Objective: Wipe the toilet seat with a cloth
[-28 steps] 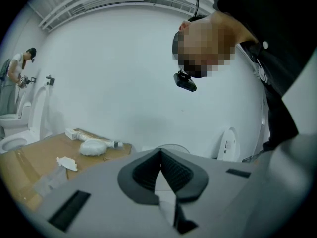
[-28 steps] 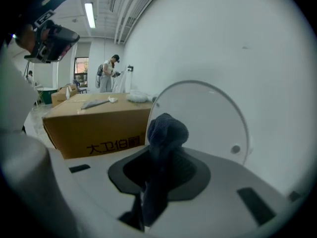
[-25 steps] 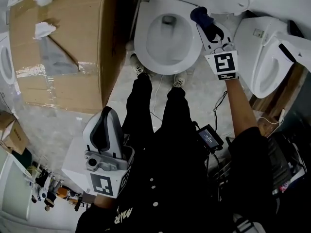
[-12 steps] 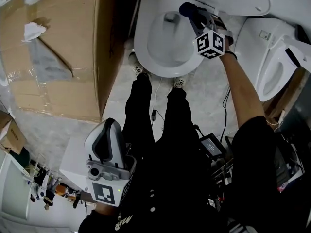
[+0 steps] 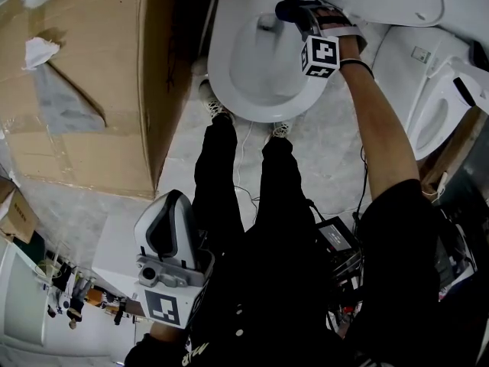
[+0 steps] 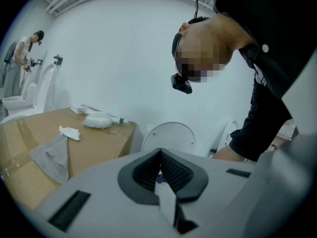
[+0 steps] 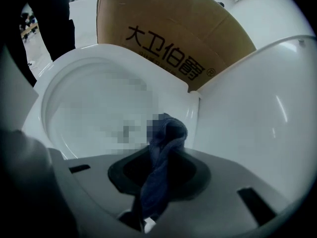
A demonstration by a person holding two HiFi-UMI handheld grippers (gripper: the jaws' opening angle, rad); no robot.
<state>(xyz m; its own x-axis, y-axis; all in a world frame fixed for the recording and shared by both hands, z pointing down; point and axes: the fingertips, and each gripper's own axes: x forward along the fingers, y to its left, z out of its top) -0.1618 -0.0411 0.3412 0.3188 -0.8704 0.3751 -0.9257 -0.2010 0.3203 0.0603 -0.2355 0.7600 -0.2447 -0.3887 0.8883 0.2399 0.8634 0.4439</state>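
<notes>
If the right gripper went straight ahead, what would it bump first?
Most likely the back of the toilet seat, with the cloth touching first. The raised lid is close beside it.

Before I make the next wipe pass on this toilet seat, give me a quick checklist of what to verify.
1. Cloth gripped by right gripper: ok, jaws shut on it.
2. Cloth touching toilet seat: cannot tell; it sits at the rim's back, near the lid.
3. Lid raised off the seat: ok.
4. Left gripper out of the way: ok, shut, empty, held low.
5. Cardboard box off the seat: ok, it stands beside the toilet.
</notes>
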